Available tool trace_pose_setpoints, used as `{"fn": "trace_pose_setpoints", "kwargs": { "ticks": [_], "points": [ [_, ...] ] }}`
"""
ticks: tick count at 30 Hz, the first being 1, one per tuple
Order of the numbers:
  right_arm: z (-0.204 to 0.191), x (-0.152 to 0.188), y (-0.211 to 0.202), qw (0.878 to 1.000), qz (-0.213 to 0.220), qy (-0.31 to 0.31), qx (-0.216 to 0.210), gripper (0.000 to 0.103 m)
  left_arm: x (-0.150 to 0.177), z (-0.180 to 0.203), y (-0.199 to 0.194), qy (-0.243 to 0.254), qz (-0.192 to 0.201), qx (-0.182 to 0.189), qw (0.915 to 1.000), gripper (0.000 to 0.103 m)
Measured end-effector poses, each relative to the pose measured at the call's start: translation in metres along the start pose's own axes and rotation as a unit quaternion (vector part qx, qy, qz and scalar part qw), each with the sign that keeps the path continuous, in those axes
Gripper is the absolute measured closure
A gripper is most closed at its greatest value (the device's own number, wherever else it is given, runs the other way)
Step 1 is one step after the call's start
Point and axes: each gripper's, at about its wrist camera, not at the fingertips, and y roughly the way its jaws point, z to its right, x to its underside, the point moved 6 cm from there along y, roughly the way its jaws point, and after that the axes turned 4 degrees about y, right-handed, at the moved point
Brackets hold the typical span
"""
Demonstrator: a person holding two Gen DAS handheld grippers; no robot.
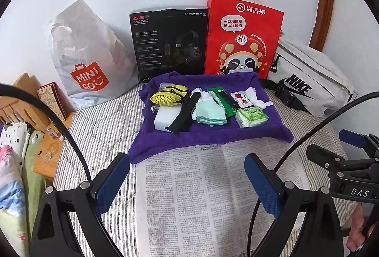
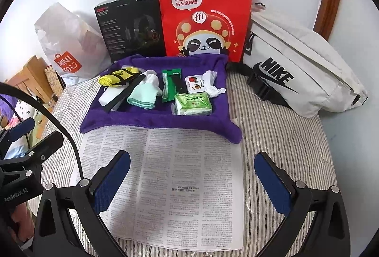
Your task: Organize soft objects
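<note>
At frame centre, a purple towel [image 1: 208,138] bears, left to right, a yellow mesh pouch [image 1: 169,96], a mint sock [image 1: 209,112] and a green tissue pack [image 1: 252,116]. At bottom, left gripper [image 1: 187,183] and right gripper [image 2: 191,181] hover spread over newspaper [image 2: 165,186], empty.

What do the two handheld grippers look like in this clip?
Both grippers, left and right, have black angular frames with silver rivets and blue textured finger pads. Thin black cables arc past each. White lettering marks the bodies: "DAS" on the right, "GenRobot.AI" on the left.
</note>
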Motion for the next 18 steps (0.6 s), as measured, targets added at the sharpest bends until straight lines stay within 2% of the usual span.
{"fn": "trace_pose_setpoints", "kwargs": {
  "ticks": [18],
  "points": [
    [-0.0021, 0.0032, -0.0026, 1.000, 0.001, -0.005, 0.002, 0.000, 0.0042, -0.0037, -0.0033, -0.004, -0.006, -0.002, 1.0000, 0.005]
  ]
}}
